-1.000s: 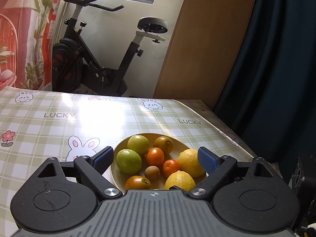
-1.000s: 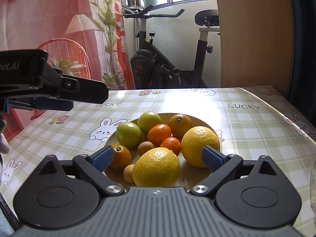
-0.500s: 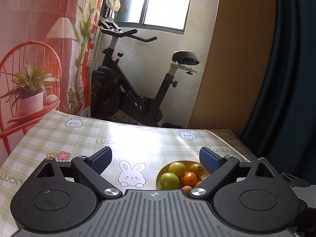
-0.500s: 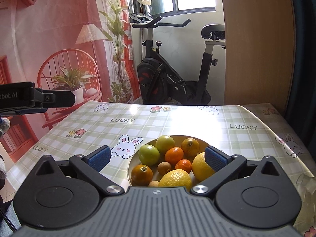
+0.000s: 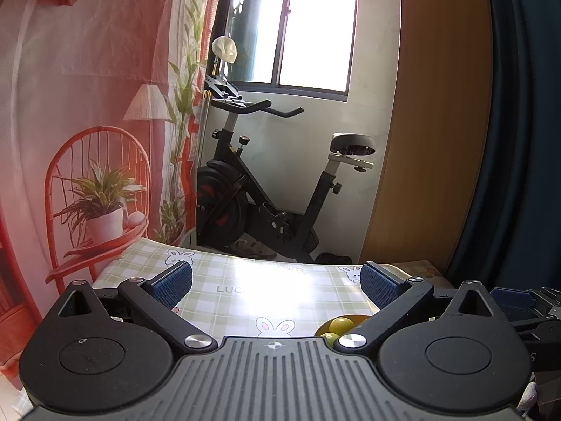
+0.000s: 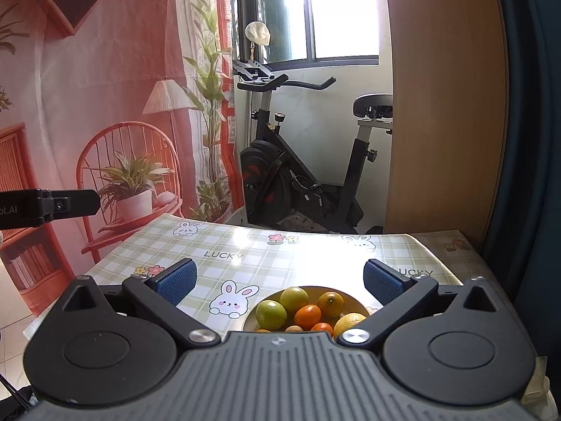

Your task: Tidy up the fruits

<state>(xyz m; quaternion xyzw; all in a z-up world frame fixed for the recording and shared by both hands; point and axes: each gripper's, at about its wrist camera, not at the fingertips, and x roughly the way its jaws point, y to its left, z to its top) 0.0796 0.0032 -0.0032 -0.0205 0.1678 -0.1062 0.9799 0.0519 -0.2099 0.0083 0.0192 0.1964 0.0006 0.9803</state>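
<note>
Sunlight is glaring off the checked tablecloth point(image 6: 315, 256) across the middle of the frame, with an exercise bike point(image 6: 301, 175) standing behind. I am holding my right gripper point(image 6: 278, 279) wide apart and empty above the fruit plate point(image 6: 354, 298) at lower centre. My left gripper point(image 5: 277, 282) is hanging wide too, the plate point(image 5: 345, 317) peeking at lower right

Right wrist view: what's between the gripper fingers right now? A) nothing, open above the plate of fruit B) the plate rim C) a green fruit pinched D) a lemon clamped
A: the right gripper stands open with nothing between its blue pads, and the fruit all sits on the plate on the table below, including the green fruit and the lemon.
</note>
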